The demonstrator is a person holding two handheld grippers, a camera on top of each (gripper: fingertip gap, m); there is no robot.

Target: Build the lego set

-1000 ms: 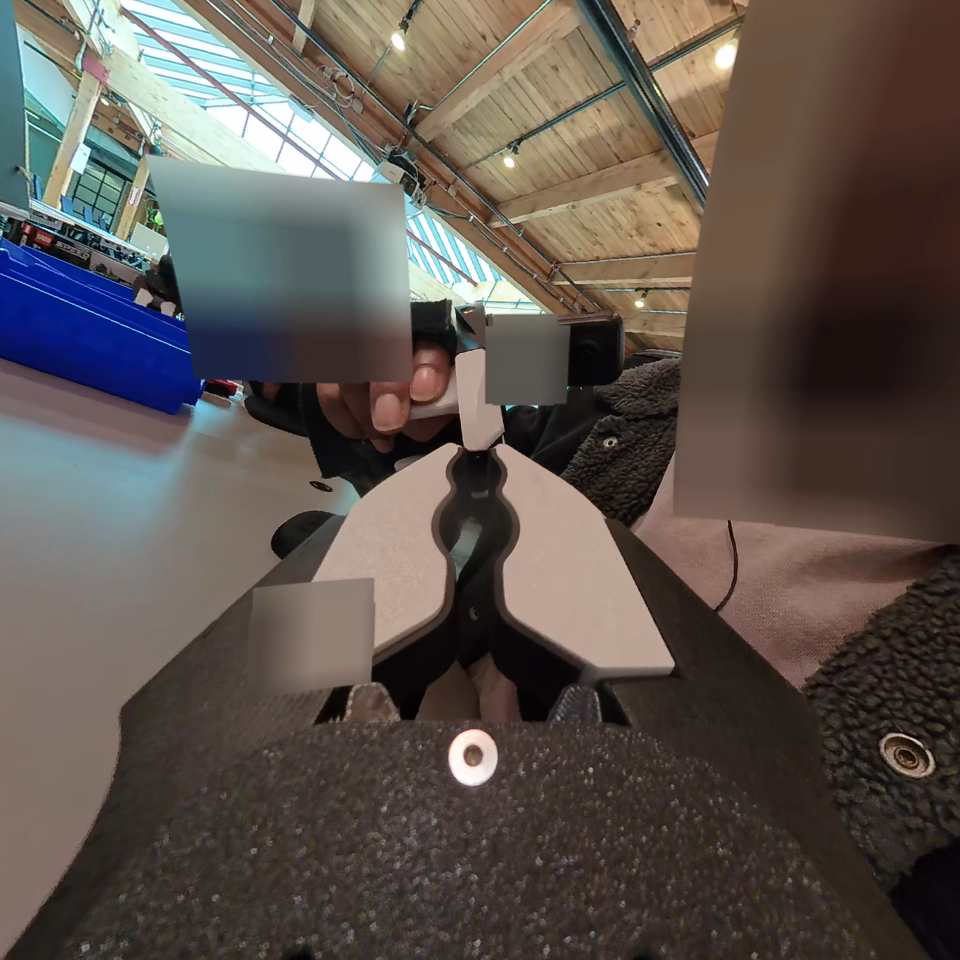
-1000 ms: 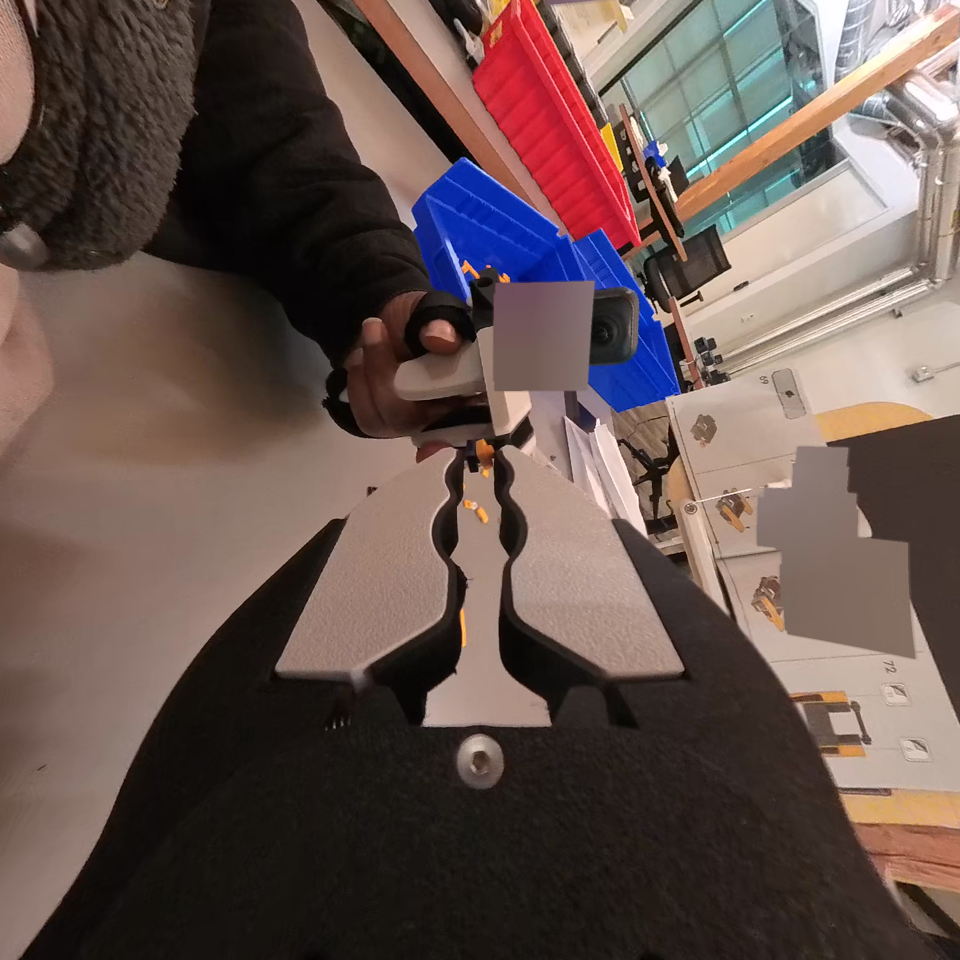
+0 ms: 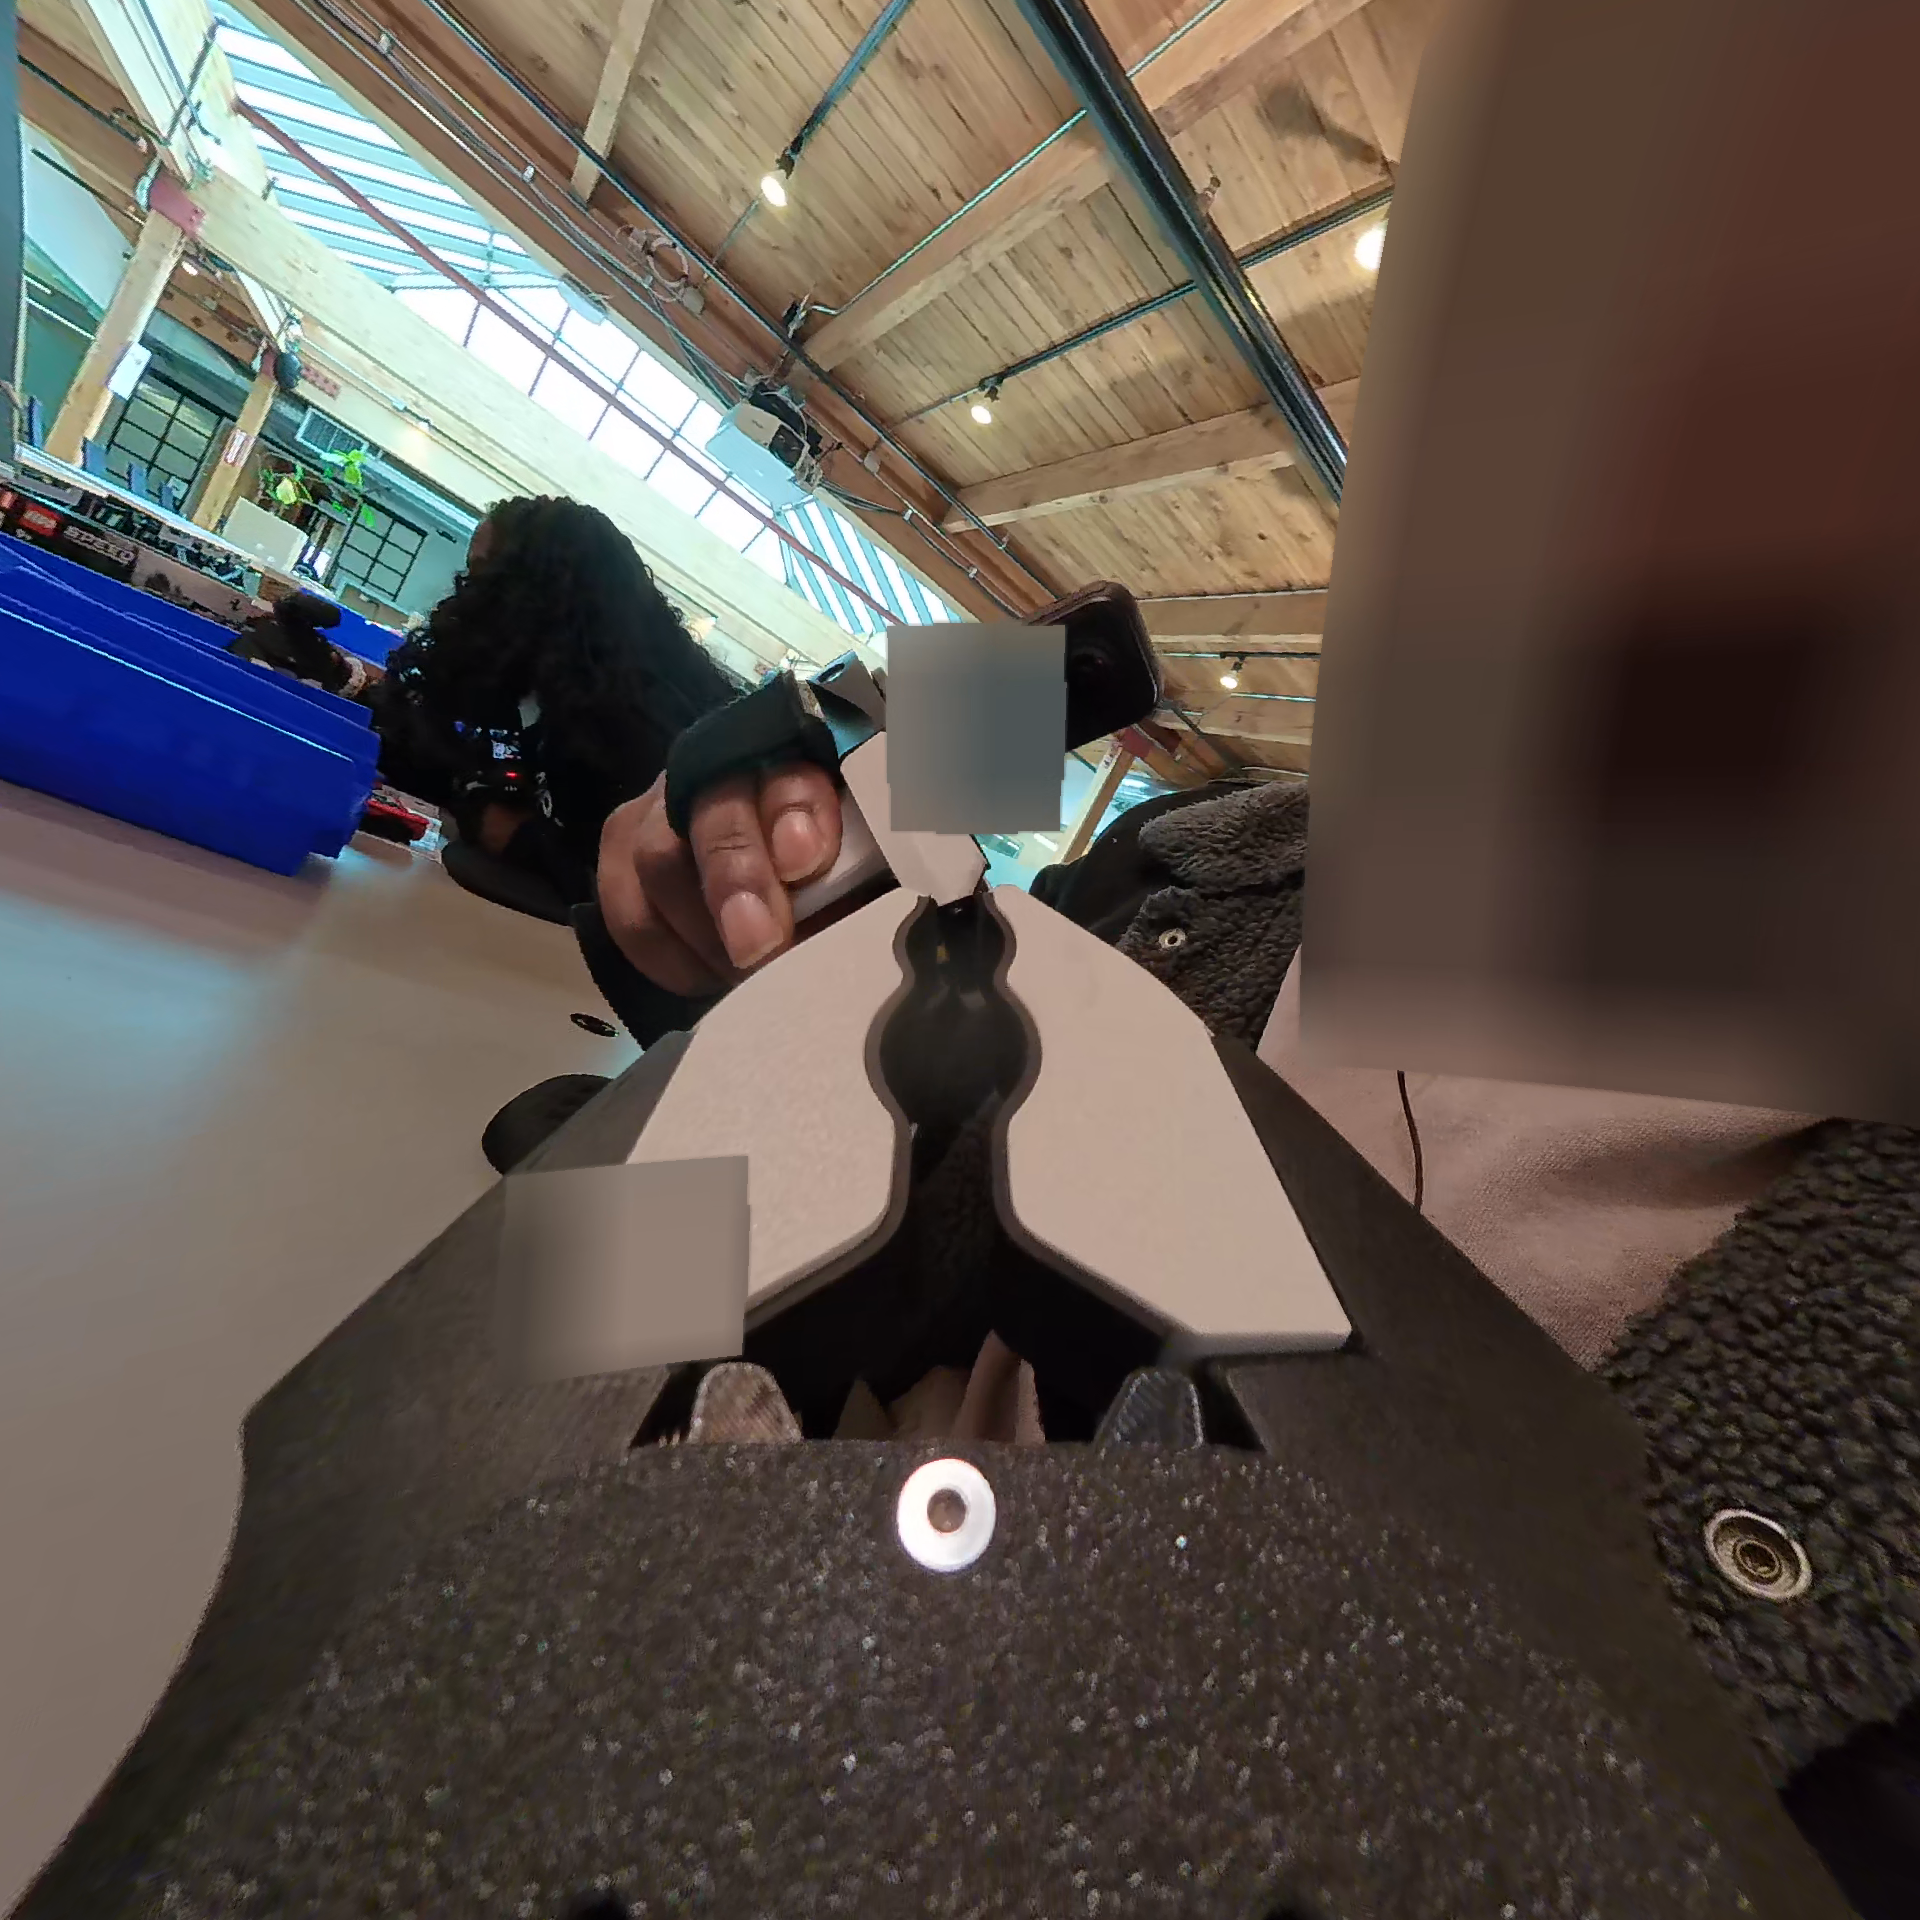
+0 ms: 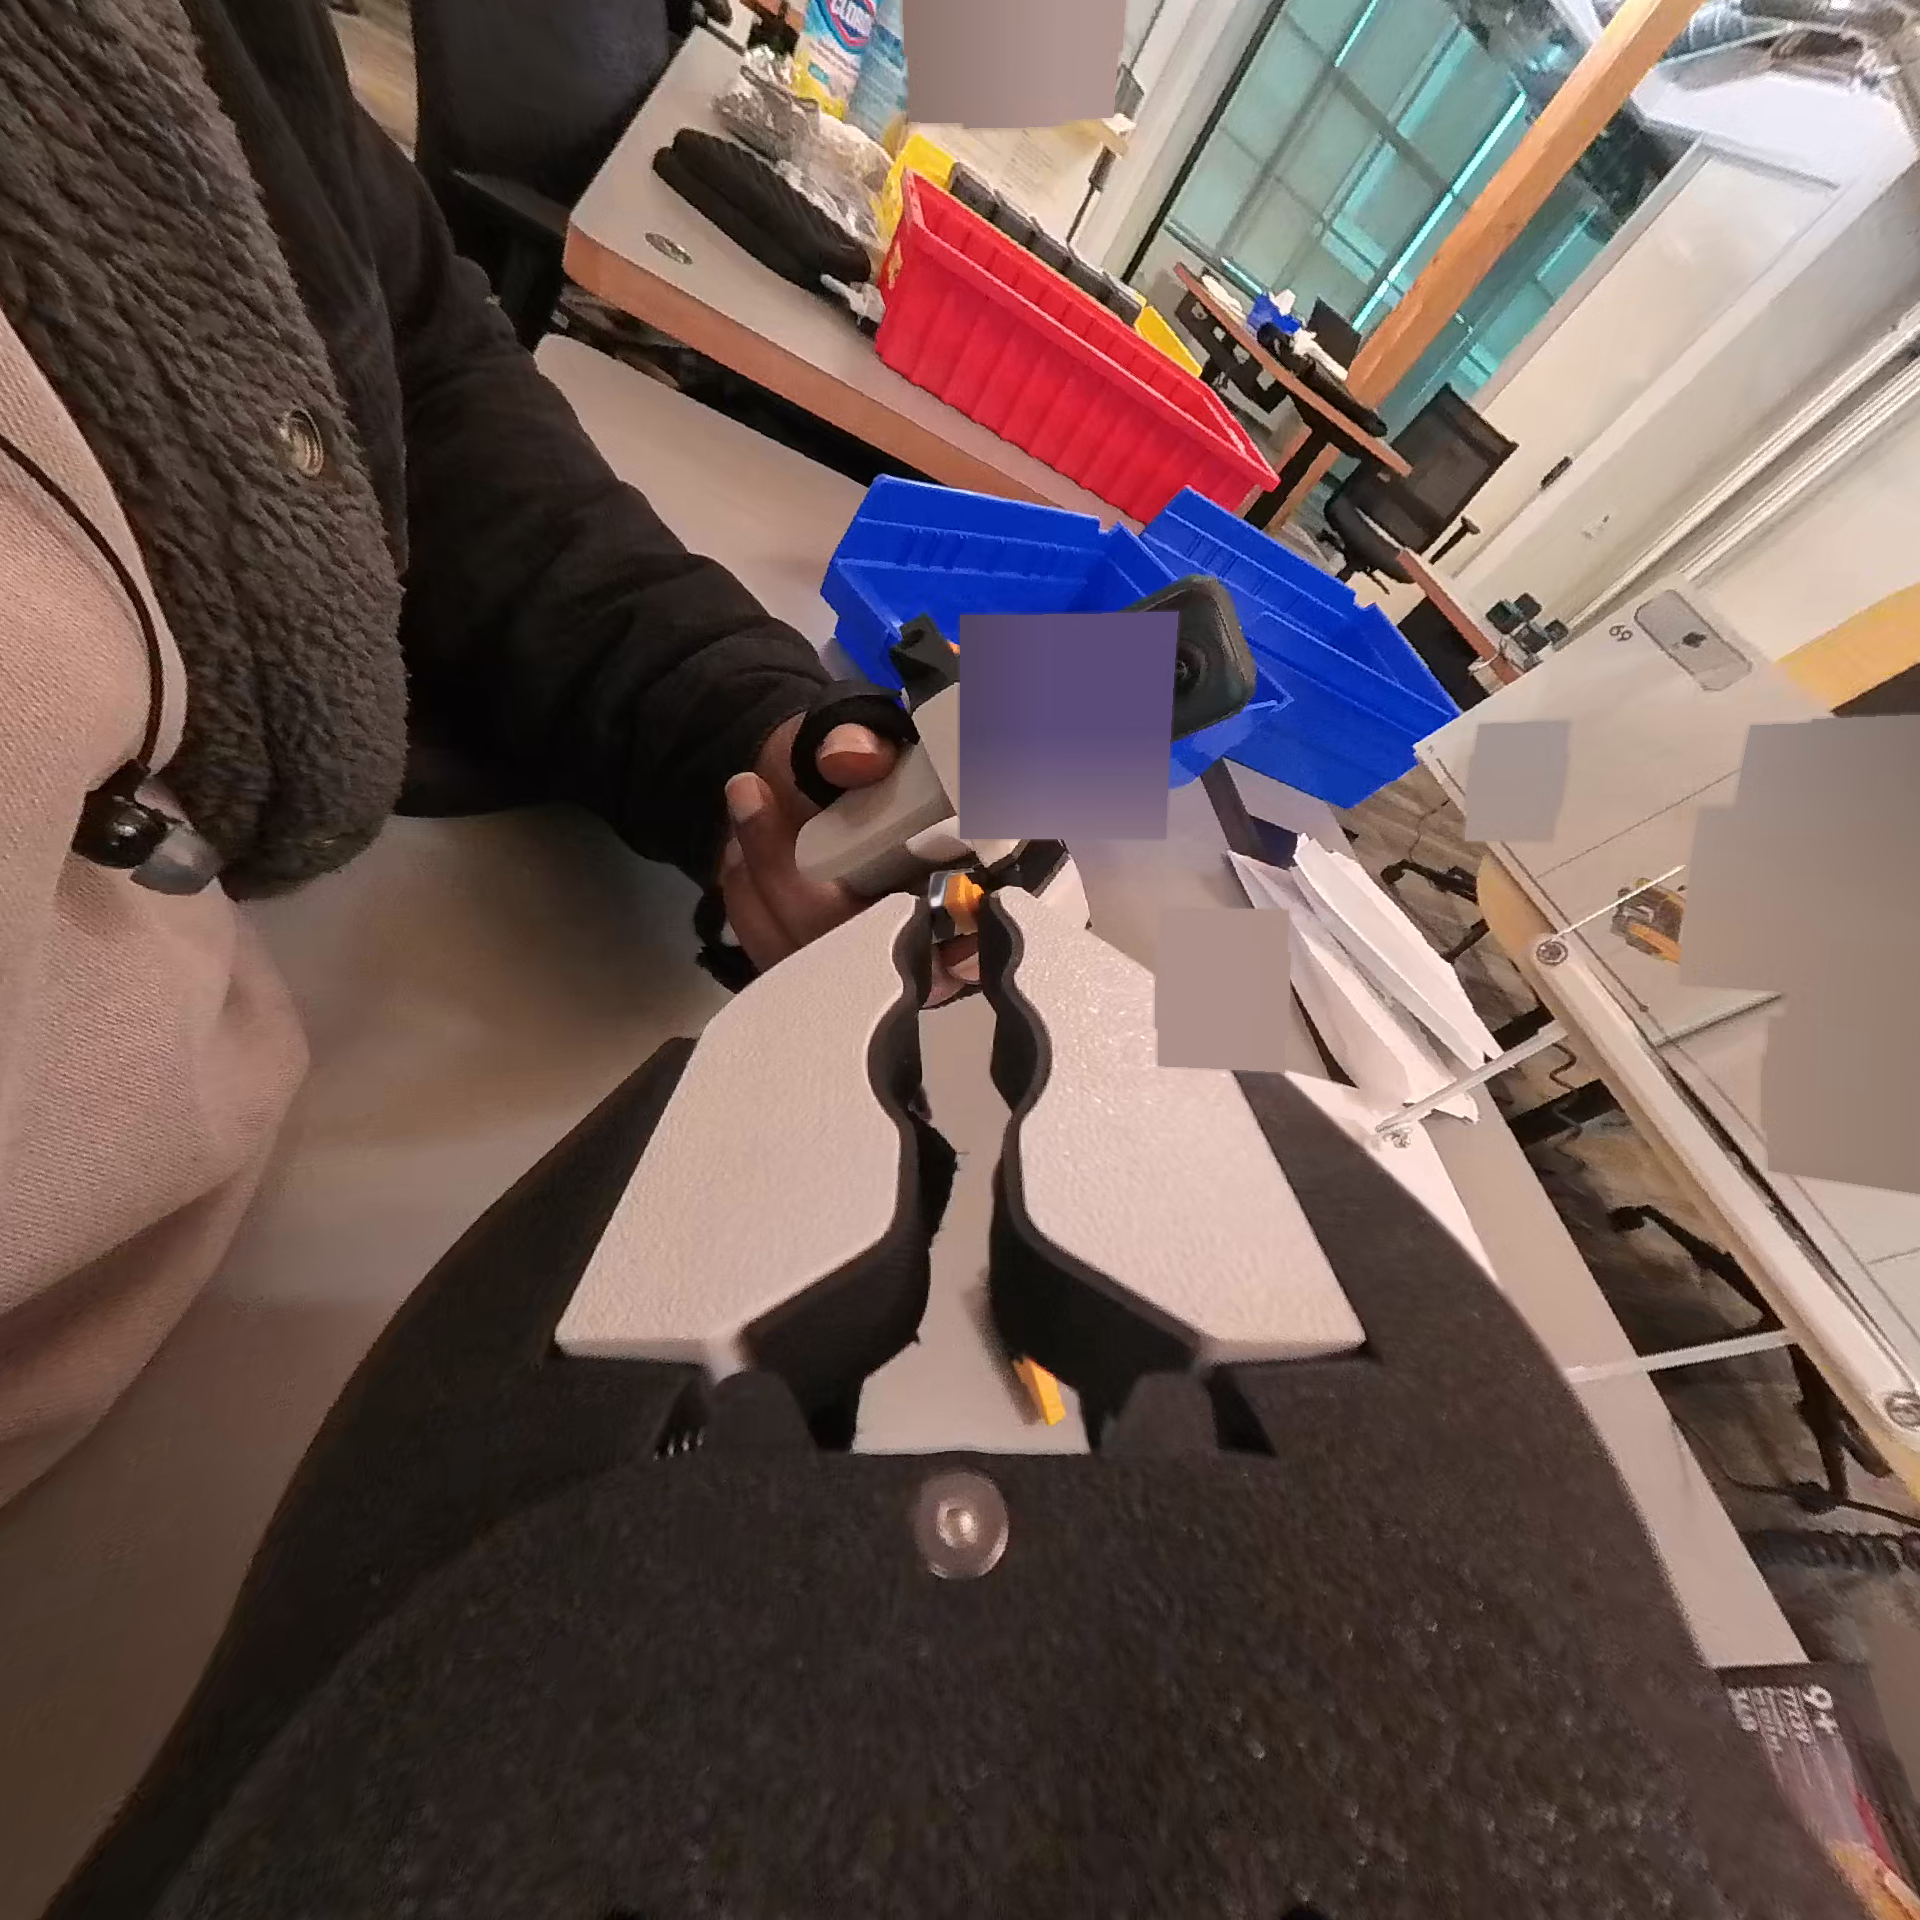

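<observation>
Right hand-held gripper (image 4: 961, 914) nearly closed, pinching small orange-and-grey lego piece (image 4: 954, 902) at tips, meeting left hand-held gripper (image 3: 951, 906), its hold unclear. Build seems mid-assembly; loose orange brick (image 4: 1039, 1387) remains on grey counter (image 4: 468, 987).

Pale grey fingers (image 4: 790, 1143) on speckled black bodies are framing an orange-and-grey lego piece (image 4: 954, 902) at the right tool (image 4: 956, 920) tips, with blue bins (image 4: 1309, 665) and a red bin (image 4: 1039, 364) sitting beyond on the grey tabletop (image 4: 499, 987).

Matt grey plastic gripper fingers (image 4: 1143, 1164), rough black foam base (image 4: 935, 1714); glossy plastic bins (image 4: 1049, 364); wood ceiling (image 3: 935, 208); fleece jacket (image 4: 208, 416).
</observation>
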